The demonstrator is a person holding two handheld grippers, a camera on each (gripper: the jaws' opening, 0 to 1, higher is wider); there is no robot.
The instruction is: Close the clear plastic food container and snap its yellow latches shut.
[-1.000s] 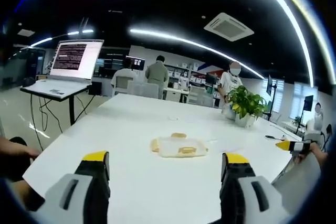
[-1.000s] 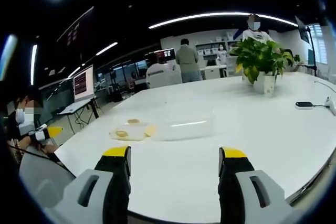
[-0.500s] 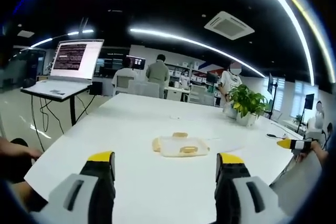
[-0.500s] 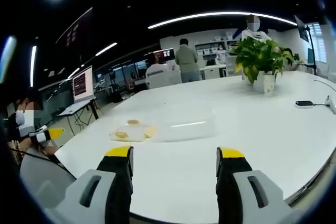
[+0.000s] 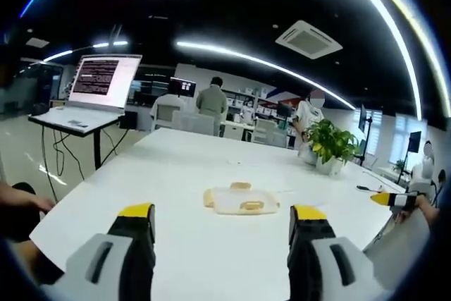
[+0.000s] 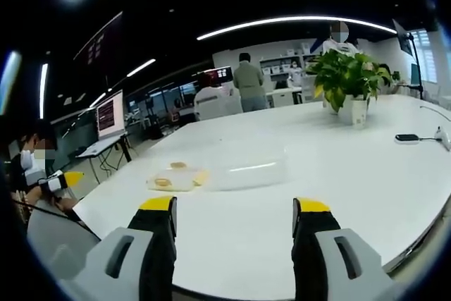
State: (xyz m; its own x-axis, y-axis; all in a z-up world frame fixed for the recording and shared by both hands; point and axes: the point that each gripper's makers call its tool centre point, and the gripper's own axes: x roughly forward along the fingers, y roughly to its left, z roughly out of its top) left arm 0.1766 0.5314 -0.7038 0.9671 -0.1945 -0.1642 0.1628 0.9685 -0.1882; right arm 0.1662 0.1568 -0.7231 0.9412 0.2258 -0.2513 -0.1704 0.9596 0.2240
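On the white table [image 5: 162,174] lies a flat clear lid [image 5: 241,201] with yellow latches, well ahead of my left gripper [image 5: 222,218], which is open and holds nothing. In the right gripper view the same lid [image 6: 174,178] lies beside a clear plastic tub [image 6: 246,167], the lid to the tub's left. My right gripper [image 6: 234,206] is open and empty, short of the tub. The right gripper's yellow tip [image 5: 390,198] shows at the far right of the left gripper view, and the left gripper's tip [image 6: 62,180] at the far left of the right one.
A potted plant [image 6: 347,79] stands further along the table, with a dark phone [image 6: 409,138] and cable near it. A laptop [image 5: 95,86] sits on a stand off the table's far corner. People stand in the background. A seated person [image 6: 32,153] is at the table's end.
The left gripper's jaws have drawn slightly closer together and remain open. Both views have shifted a little. The lid and tub lie where they were.
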